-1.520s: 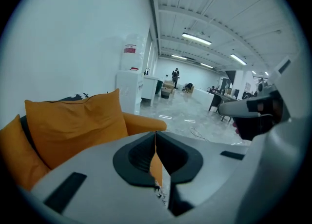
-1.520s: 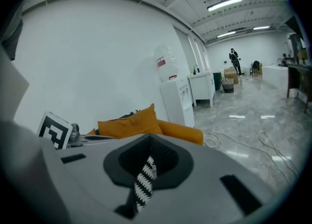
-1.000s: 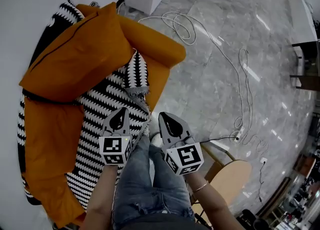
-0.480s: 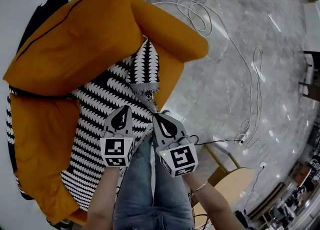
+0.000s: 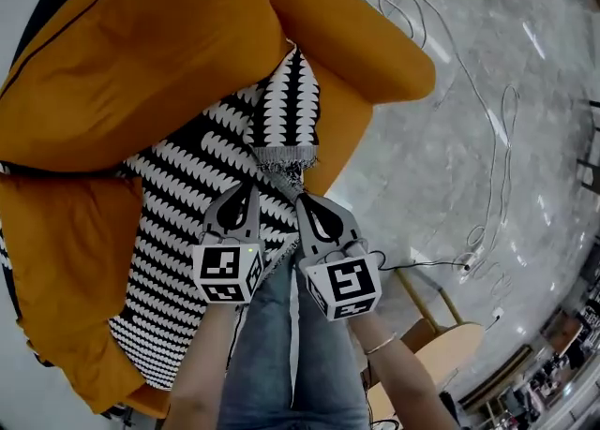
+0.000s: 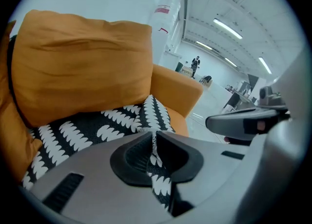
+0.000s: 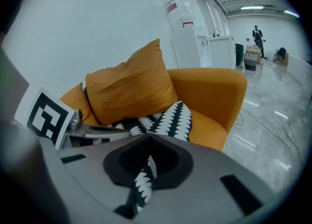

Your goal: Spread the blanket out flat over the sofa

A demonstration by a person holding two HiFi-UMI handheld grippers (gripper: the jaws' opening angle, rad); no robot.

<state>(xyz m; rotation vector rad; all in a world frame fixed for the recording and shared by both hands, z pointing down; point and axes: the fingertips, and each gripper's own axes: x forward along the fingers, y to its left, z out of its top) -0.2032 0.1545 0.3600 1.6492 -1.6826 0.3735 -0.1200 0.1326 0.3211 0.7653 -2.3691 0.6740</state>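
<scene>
Both grippers sit lower and closer to the sofa (image 5: 375, 53) than a sec ago. In the head view the orange cushion (image 5: 141, 53) and sofa arm now loom bigger and fill the upper left and top centre.

Blanket (image 5: 178, 222): black w/ rows of white scalloped marks and a pale fringe on one end. Most of it lies over the seat, running from frame centre down to the lower left, its upper part tucked under the cushion. One narrow fold lies between cushion and sofa arm at top centre, its fringed end just above the gripper tips.

Left gripper (image 5: 251, 192), at frame centre, has its jaws closed on a pinch of the blanket; the left gripper view shows a strip of the b&w cloth squeezed between its pads (image 6: 141, 154). Right gripper (image 5: 307, 203), just beside it on the right, is likewise clamped on the blanket, w/ a strip running down through its closed jaws in the right gripper view. Both grip points sit close together on the blanket's near edge, at the seat front, just above the person's jeans (image 5: 291, 353). White cable (image 5: 487, 138) trails over the grey floor at right.
</scene>
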